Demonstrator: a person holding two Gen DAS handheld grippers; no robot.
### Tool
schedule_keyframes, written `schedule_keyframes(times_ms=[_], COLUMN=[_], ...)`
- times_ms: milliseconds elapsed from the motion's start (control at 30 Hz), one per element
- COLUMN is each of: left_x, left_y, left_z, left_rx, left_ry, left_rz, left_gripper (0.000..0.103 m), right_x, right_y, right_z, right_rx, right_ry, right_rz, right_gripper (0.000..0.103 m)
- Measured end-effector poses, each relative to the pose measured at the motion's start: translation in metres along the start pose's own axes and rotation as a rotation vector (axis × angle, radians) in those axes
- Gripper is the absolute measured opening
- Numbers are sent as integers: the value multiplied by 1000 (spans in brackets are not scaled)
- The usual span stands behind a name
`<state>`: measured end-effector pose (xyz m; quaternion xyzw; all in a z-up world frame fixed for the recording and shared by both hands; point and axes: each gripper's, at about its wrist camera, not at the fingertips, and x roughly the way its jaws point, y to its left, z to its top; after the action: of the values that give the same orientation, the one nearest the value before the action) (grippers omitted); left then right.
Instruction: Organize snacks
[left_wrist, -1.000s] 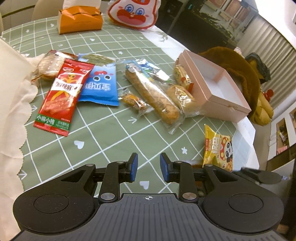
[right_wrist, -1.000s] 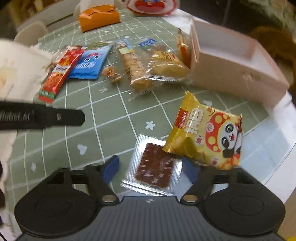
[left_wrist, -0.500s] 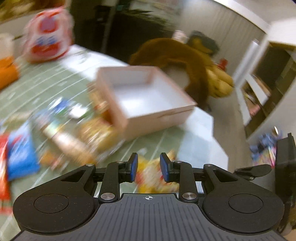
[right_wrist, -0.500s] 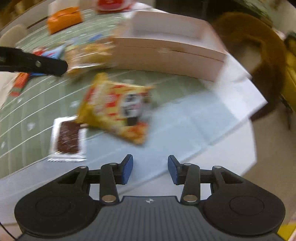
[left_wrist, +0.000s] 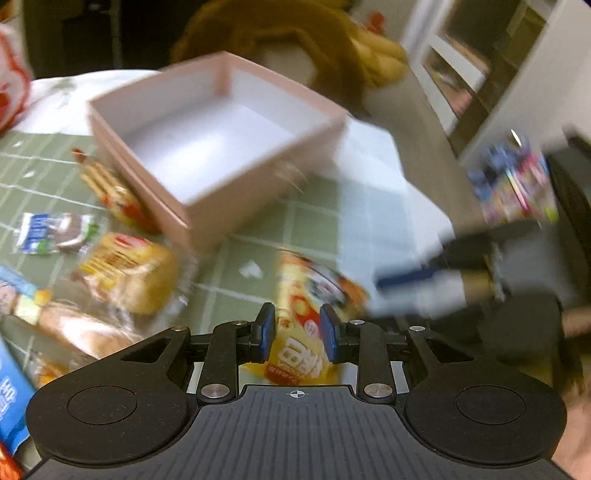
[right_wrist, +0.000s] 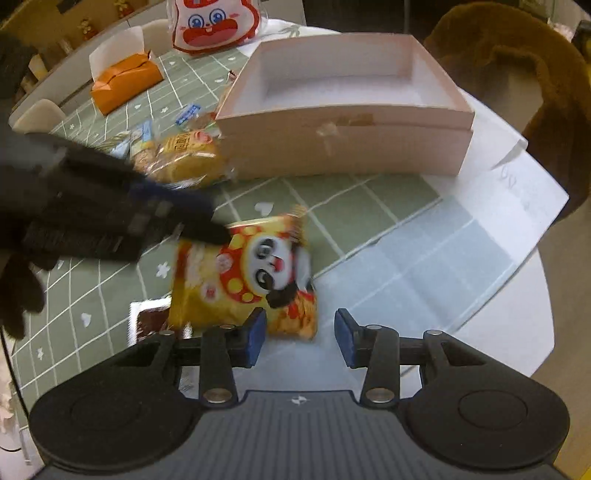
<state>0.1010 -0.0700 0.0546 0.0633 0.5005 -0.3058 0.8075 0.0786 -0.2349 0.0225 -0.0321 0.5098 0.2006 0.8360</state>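
Observation:
A yellow panda snack bag (right_wrist: 251, 273) lies flat on the green checked tablecloth in front of the empty pink box (right_wrist: 343, 144). My left gripper (left_wrist: 297, 336) hovers over the panda bag (left_wrist: 299, 332) with its jaws narrowly open and nothing pinched; the right wrist view shows the left gripper (right_wrist: 199, 218) as a dark blur above the bag's top-left corner. My right gripper (right_wrist: 300, 338) is open just before the bag's near right corner, with bare table between its fingers. It shows blurred in the left wrist view as the right gripper (left_wrist: 402, 284). The pink box (left_wrist: 207, 147) is empty.
A clear pack of dark jerky (right_wrist: 147, 321) peeks from under the bag's left side. Wrapped bread (right_wrist: 184, 158) and other snacks lie left of the box. An orange tissue box (right_wrist: 125, 81) and rabbit bag (right_wrist: 214, 26) stand behind. A brown plush (right_wrist: 517, 74) sits past the table's right edge.
My left gripper swung right from the row of snacks to above the panda bag. My right gripper left the jerky pack, narrowed its jaws and now sits at the bag's near right corner.

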Motion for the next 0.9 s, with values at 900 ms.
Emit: schedule_keyframes(times_ms=[900], left_x=[36], left_y=[-44], left_z=[-11], left_rx=[-11], left_ry=[-45], left_rz=[185], left_gripper=[61], right_x=[-25], right_y=[-55], right_z=[-18], right_rx=[178], right_ry=[-69], right_rz=[-173], right_gripper=[73])
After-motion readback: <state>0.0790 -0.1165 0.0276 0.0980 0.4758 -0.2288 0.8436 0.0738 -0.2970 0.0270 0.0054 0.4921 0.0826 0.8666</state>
